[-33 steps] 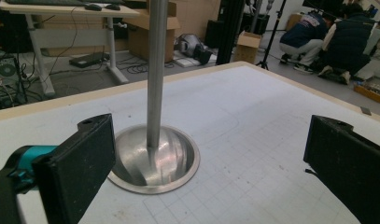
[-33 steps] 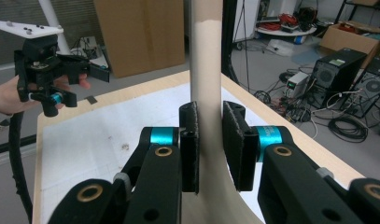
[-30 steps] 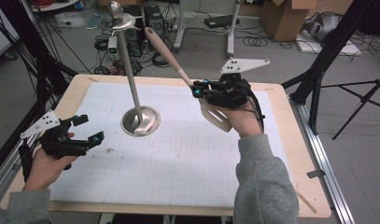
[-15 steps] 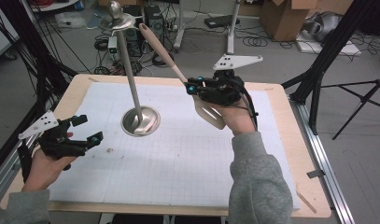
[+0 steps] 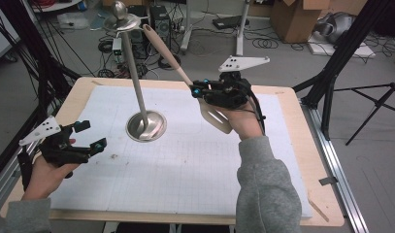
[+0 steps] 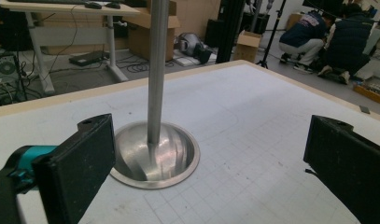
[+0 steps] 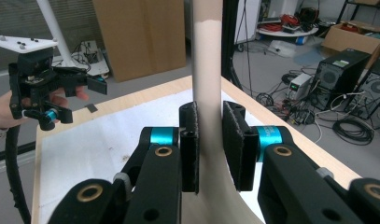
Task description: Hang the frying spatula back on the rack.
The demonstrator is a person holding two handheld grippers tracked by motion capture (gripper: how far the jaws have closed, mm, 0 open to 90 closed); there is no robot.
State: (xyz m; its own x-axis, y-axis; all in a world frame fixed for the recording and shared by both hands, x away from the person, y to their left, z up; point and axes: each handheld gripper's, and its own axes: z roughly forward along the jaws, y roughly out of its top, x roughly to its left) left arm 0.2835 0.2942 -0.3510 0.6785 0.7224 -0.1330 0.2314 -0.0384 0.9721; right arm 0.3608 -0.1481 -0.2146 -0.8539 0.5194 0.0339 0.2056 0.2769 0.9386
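Note:
A steel stand rests on the white grid mat, with a round base (image 5: 145,126), a thin leaning pole (image 5: 133,73) and a small dish with a ball on top (image 5: 121,19). My right gripper (image 5: 197,91) hovers right of the stand, shut on a beige slotted spatula (image 5: 217,119) at the neck. The spatula's handle (image 5: 166,51) slants up-left toward the stand's top. In the right gripper view the pads (image 7: 190,144) clamp the handle (image 7: 207,70). My left gripper (image 5: 90,134) is held open near the mat's left edge. In its own view the wide-apart jaws frame the base (image 6: 155,156).
The mat (image 5: 185,165) covers a wooden table (image 5: 321,194). Black frame legs (image 5: 331,73) stand by the table's corners. On the floor behind it lie computers (image 5: 156,19), cables and cardboard boxes (image 5: 292,19). People crouch far off (image 6: 337,42).
My right gripper has shifted slightly left and up with the spatula, so the handle's tip sits nearer the stand's top. The left gripper has stayed put.

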